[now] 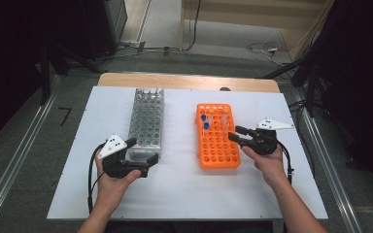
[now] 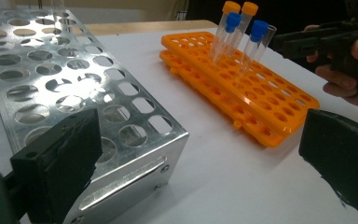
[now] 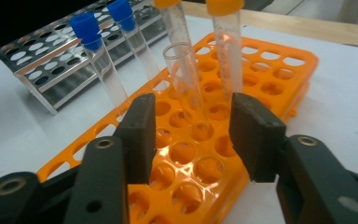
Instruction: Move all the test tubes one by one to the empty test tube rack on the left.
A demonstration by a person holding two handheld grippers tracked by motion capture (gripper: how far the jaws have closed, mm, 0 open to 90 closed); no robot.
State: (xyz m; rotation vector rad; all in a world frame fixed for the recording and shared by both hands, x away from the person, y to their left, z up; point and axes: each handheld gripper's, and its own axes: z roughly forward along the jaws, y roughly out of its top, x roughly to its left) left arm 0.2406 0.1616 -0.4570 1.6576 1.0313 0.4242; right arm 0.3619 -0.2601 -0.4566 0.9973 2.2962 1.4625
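An orange tube rack point(image 1: 217, 141) lies right of centre on the white table. It holds two blue-capped tubes point(image 3: 91, 51), two orange-capped tubes point(image 3: 226, 42) and one uncapped clear tube point(image 3: 186, 79), all standing near its far end. My right gripper point(image 1: 233, 132) hovers over the rack's right edge, open, with its jaws point(image 3: 192, 116) just short of the uncapped tube and not touching it. A perforated metal rack point(image 1: 147, 121) stands left of centre. My left gripper point(image 1: 142, 149) is open at that rack's near end, its jaws point(image 2: 196, 140) wide apart around the near right corner.
The white tabletop point(image 1: 184, 189) spreads out on a wooden bench, with bare room in front of both racks and between them. The metal rack point(image 2: 51, 79) has many vacant holes. Cables and dark stands lie on the floor beyond the far edge.
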